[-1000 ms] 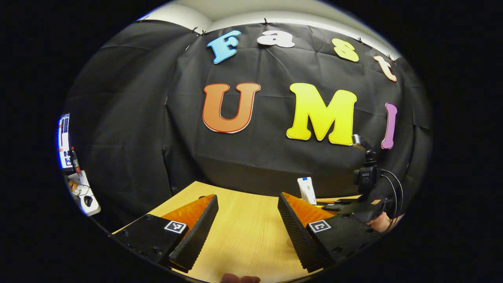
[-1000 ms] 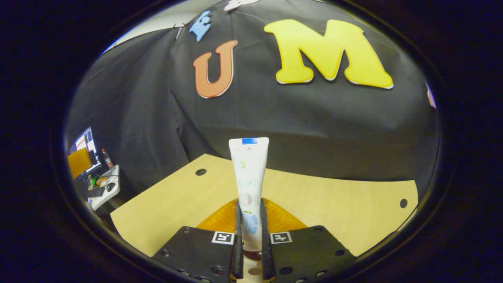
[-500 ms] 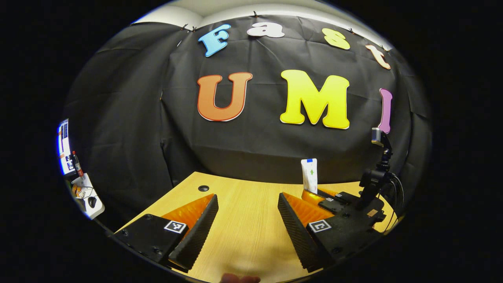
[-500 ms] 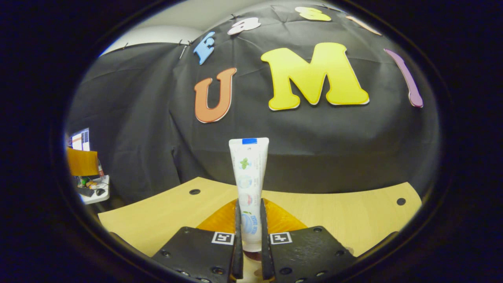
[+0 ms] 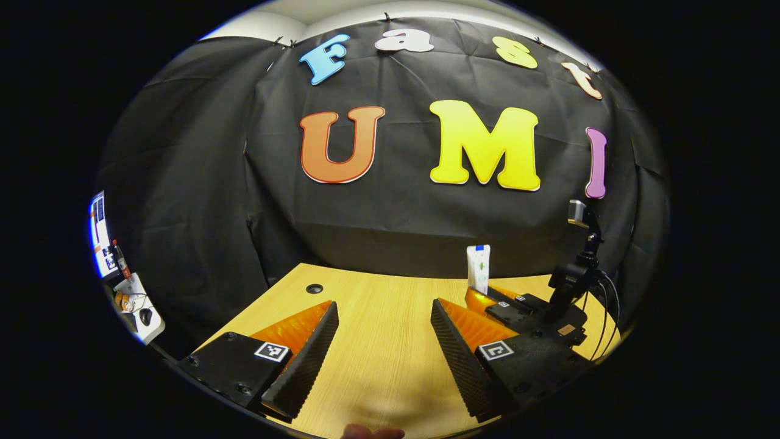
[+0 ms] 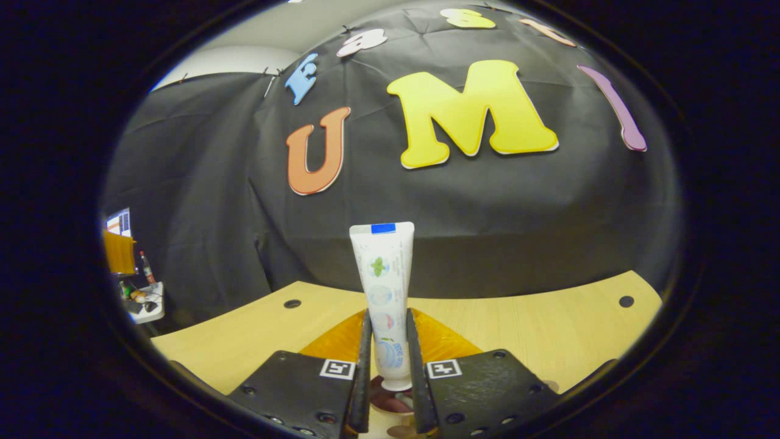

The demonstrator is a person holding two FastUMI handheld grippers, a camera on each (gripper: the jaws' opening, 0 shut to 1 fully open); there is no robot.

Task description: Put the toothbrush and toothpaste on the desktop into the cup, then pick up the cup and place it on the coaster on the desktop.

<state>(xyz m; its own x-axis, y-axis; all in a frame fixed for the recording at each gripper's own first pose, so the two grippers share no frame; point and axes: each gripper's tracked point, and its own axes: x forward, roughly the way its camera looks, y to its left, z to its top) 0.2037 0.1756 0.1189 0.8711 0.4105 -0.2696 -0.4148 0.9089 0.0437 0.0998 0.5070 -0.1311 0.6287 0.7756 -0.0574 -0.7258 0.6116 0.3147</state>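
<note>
My right gripper (image 6: 387, 317) is shut on a white toothpaste tube (image 6: 384, 274), which stands upright with its cap down and its flat blue-marked end up. Just under the cap a round reddish shape (image 6: 390, 402) shows between the fingers; I cannot tell what it is. In the left gripper view the same tube (image 5: 478, 268) rises from the right gripper (image 5: 509, 308) at the far right of the wooden desktop (image 5: 378, 305). My left gripper (image 5: 384, 341) hovers open over bare wood, with nothing between its fingers.
The desktop has a cable hole (image 5: 314, 288) at its back left, and two holes (image 6: 292, 303) (image 6: 626, 301) show in the right gripper view. A small side table with clutter (image 5: 137, 305) stands off to the left. A fingertip (image 5: 372, 433) shows at the bottom edge.
The right gripper with the tube has shifted a little farther off in the left gripper view. More of the round reddish shape now shows under the cap. The left gripper stays open.
</note>
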